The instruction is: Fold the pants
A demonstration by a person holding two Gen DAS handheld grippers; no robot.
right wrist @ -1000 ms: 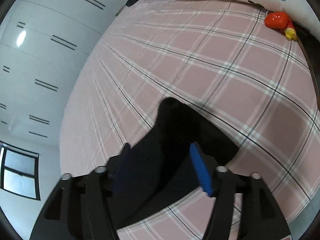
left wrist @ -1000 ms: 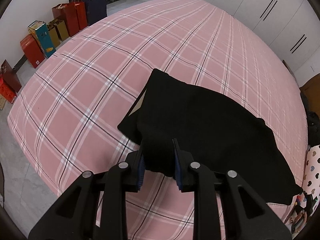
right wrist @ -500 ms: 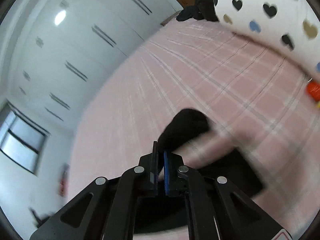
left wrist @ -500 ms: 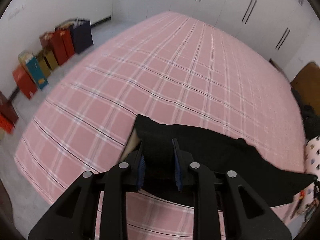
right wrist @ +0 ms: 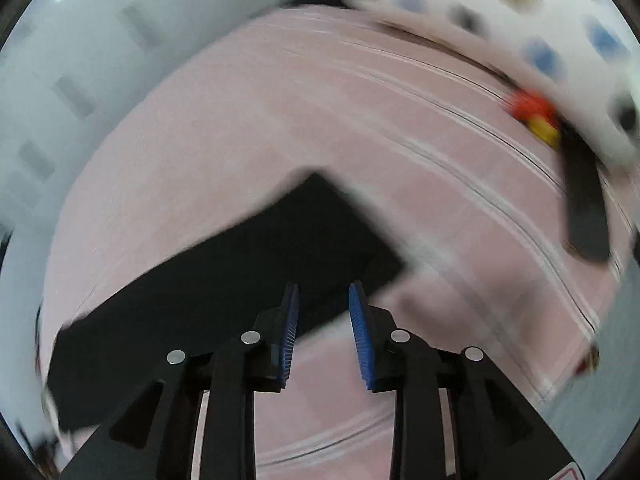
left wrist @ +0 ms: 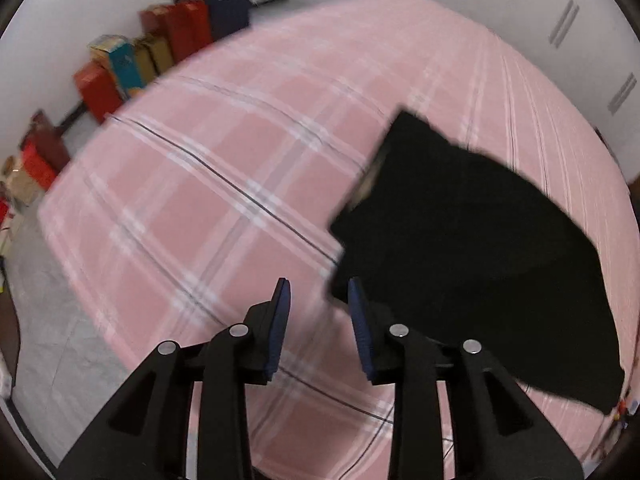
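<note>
Jaws of both the left gripper [left wrist: 318, 290] and the right gripper [right wrist: 322, 294] have just been opening and stand released with nothing between them, above the pink plaid bed [left wrist: 224, 152], where the folded black pants [left wrist: 472, 256] lie flat.

Both views are smeared by motion blur. In the right wrist view the spotted white fabric [right wrist: 500, 12] at upper right is only blotches, and the red and yellow object [right wrist: 534, 114] beneath it cannot be identified. In the left wrist view the pants [left wrist: 472, 248] hide their lower edge behind the right finger [left wrist: 360, 328]; the boxes [left wrist: 132, 60] at upper left are unreadable.
</note>
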